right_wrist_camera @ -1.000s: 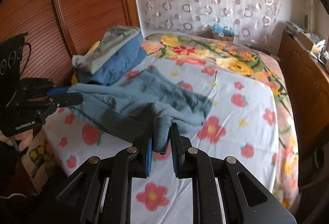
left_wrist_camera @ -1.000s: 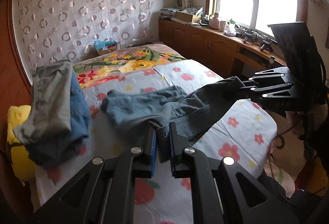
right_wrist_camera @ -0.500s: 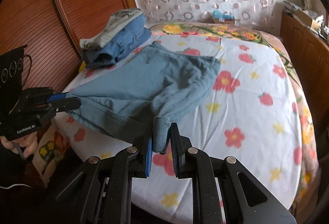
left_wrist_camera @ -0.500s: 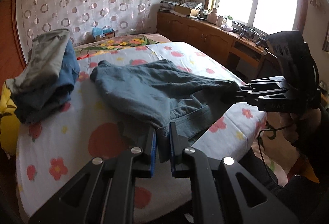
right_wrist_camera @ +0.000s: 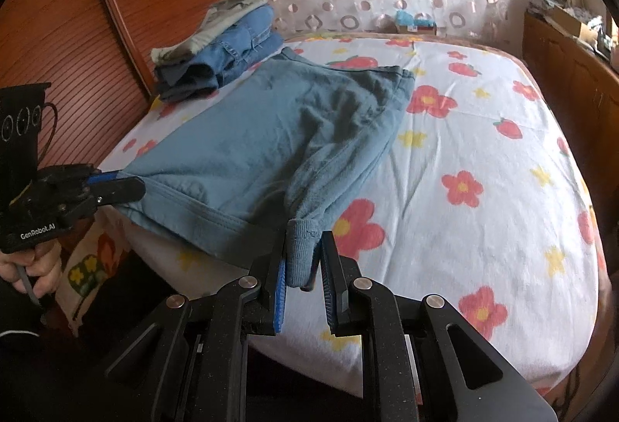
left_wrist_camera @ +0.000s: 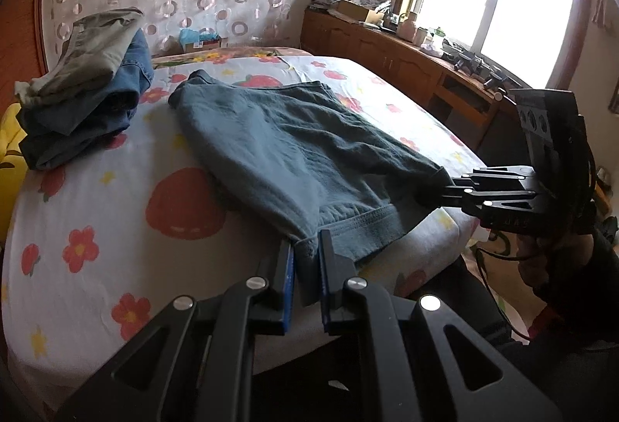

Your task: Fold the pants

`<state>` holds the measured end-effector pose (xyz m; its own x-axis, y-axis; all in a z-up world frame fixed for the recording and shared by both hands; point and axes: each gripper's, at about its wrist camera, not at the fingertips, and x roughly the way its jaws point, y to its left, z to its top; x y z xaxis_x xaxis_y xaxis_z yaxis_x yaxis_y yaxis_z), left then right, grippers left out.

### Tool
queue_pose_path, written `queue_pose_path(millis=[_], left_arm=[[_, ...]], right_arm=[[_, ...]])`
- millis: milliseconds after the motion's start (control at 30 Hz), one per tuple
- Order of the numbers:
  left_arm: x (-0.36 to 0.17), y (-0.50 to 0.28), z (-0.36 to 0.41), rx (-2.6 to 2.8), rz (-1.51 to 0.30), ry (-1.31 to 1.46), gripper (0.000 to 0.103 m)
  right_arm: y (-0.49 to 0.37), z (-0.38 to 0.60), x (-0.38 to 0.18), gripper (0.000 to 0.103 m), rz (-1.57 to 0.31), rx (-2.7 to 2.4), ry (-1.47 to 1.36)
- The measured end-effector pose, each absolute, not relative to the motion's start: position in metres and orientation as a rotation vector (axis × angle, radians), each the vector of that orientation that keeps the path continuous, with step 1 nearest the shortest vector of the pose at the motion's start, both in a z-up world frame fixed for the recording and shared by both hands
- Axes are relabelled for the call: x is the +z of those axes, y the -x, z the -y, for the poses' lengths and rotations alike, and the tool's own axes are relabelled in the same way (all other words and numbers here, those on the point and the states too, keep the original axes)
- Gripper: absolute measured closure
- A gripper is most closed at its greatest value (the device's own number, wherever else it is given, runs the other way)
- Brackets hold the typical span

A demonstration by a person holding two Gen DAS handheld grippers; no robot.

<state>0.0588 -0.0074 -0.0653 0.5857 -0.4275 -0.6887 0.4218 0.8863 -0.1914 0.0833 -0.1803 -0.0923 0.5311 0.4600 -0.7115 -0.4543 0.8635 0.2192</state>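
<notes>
Blue-grey pants lie spread on the flowered bed sheet, legs toward the curtain wall, waistband at the near bed edge. My left gripper is shut on one waistband corner. My right gripper is shut on the other waistband corner. The pants stretch between the two grippers. In the left wrist view the right gripper shows at the right; in the right wrist view the left gripper shows at the left.
A stack of folded clothes sits on the bed by the wooden wall panel, and it also shows in the right wrist view. Wooden cabinets run under the window. A yellow cushion lies at the left.
Both grippers have pulled the waistband back toward the near bed edge. The pants went from bunched to flat and stretched out on the sheet.
</notes>
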Motion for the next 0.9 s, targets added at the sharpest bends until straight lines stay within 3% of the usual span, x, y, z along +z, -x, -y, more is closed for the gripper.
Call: queue_pose_path(millis=[900], left_arm=[[-0.054, -0.047, 0.009, -0.504, -0.761, 0.007, 0.095]], right_arm=[[-0.067, 0.192, -0.087, 0.089, -0.75, 0.535, -0.056]])
